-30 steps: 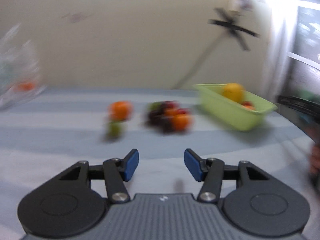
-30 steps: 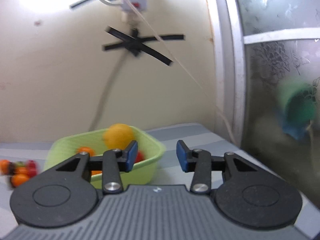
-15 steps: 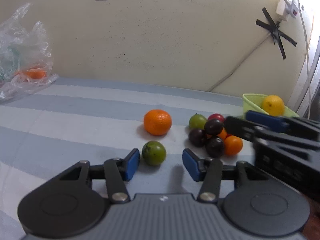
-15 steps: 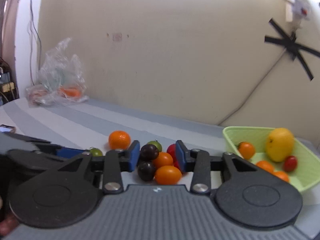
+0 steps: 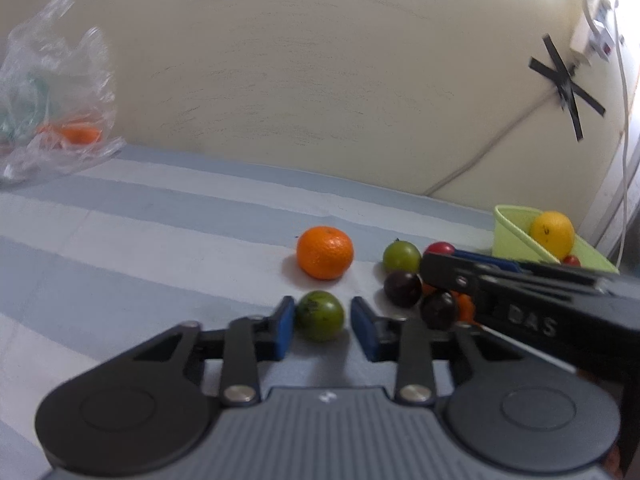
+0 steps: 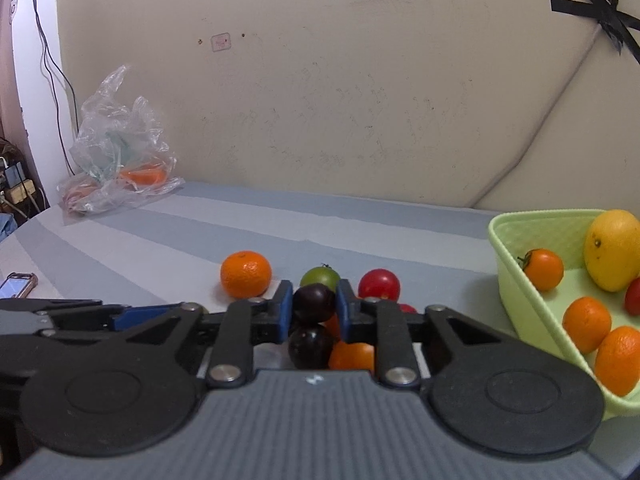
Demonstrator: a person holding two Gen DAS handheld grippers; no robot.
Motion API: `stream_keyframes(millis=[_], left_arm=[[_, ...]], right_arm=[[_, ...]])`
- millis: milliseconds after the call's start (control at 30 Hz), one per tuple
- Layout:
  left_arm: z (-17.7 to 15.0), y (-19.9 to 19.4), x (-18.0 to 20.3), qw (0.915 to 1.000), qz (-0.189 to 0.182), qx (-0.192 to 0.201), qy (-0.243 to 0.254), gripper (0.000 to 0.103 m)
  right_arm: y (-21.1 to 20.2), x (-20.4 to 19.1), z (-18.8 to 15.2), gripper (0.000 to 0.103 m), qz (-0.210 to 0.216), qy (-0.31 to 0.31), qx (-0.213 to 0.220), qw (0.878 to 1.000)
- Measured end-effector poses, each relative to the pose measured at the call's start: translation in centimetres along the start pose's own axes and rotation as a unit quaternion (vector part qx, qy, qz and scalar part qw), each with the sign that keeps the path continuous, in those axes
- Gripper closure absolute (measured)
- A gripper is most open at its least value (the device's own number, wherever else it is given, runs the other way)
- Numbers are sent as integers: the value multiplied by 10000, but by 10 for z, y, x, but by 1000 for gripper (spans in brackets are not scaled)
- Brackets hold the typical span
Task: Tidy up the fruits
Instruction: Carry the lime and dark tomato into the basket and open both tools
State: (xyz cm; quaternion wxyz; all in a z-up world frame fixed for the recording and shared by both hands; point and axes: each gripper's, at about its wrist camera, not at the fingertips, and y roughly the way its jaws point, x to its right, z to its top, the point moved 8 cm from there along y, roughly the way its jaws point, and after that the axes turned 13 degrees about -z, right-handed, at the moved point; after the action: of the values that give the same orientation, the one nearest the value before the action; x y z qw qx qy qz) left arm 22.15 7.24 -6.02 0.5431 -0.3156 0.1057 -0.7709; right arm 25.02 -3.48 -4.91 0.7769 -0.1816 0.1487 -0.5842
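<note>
Left hand-held gripper (image 5: 322,322) pinches a small round green tomato (image 5: 321,315); right hand-held gripper (image 6: 312,309) pinches a dark purple tomato (image 6: 313,303). Lots of bare striped worktop (image 5: 140,236) on the left.

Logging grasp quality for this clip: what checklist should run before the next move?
1. Left gripper on green fruit, jaws just closed, fruit between pads: ok.
2. Right gripper on dark fruit, jaws just closed around it: ok.
3. Right grasp free of neighbours: not ok, second dark fruit crowds it.
4. Green basket has room: ok.
5. Grips firm enough to lift: cannot tell.
</note>
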Motion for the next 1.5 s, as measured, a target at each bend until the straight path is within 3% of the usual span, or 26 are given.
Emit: stream_keyframes(millis=[133,300,500,600,767,1200,1333,1500], left_arm=[[-5,-6,-1,9995,-283,64,-137,77],[-18,-16,28,9981,-491,8,375,77],[-61,-39,99,9848,-1509,-227,825,77],[-82,-40,128,9779,-1792,-484,960,77],[-97,-38,151,9750,-1667,-607,1338,76],[-97,-38,152,9741,-1397,-619,1667,76],[-91,-33,155,9740,-1596,-636,1479,77],[-55,-17,180,9700,-1875,-488,1466,77]], right_arm=[[-23,6,-5,78,-88,-56,226,9997],[-62,24,-29,78,-187,-122,295,9993],[-109,47,-65,78,-367,-222,261,9987],[-121,64,-80,77,-611,-173,158,9979],[-129,89,-99,77,-806,-2,-25,9967],[-135,86,-112,76,-770,-239,-27,9967],[-136,90,-109,78,-794,-161,52,9967],[-140,115,-82,78,-1030,92,579,9930]])
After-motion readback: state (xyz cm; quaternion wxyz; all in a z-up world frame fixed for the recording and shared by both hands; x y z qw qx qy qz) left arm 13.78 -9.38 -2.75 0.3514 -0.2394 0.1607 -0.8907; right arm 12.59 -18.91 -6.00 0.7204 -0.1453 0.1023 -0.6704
